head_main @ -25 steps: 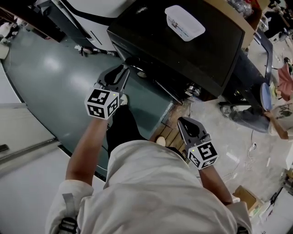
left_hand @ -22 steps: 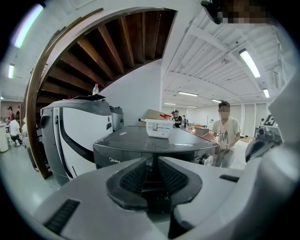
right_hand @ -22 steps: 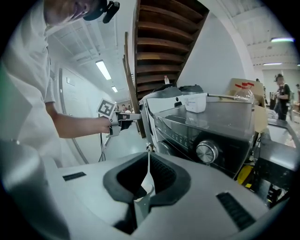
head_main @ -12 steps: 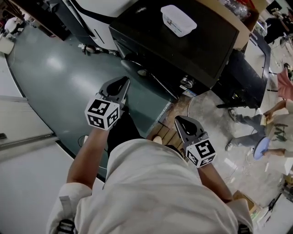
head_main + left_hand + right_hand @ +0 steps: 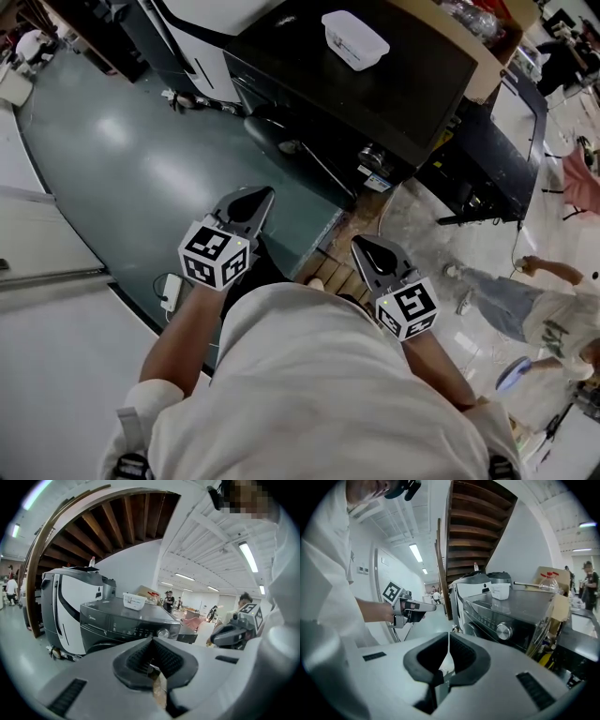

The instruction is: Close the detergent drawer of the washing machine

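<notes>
The dark washing machine (image 5: 375, 75) stands ahead of me, apart from both grippers. In the left gripper view its detergent drawer (image 5: 93, 618) at the left end of the control panel looks flush with the front. My left gripper (image 5: 263, 194) hangs over the green floor, short of the machine. Its jaws have just been closing and now meet with nothing between them (image 5: 151, 639). My right gripper (image 5: 359, 242) is held lower right, also shut and empty (image 5: 448, 637). Each gripper shows in the other's view: the left gripper (image 5: 435, 606) and the right gripper (image 5: 212, 640).
A white lidded container (image 5: 354, 39) sits on top of the machine. A white appliance (image 5: 202, 28) stands left of it and a cardboard box (image 5: 478, 56) behind it. A power strip (image 5: 172, 291) lies on the floor. A person (image 5: 525, 300) moves at the right.
Both grippers have drawn back from the machine's front toward my body, the left one farther. The left jaws went from open to shut. The person at the right has moved.
</notes>
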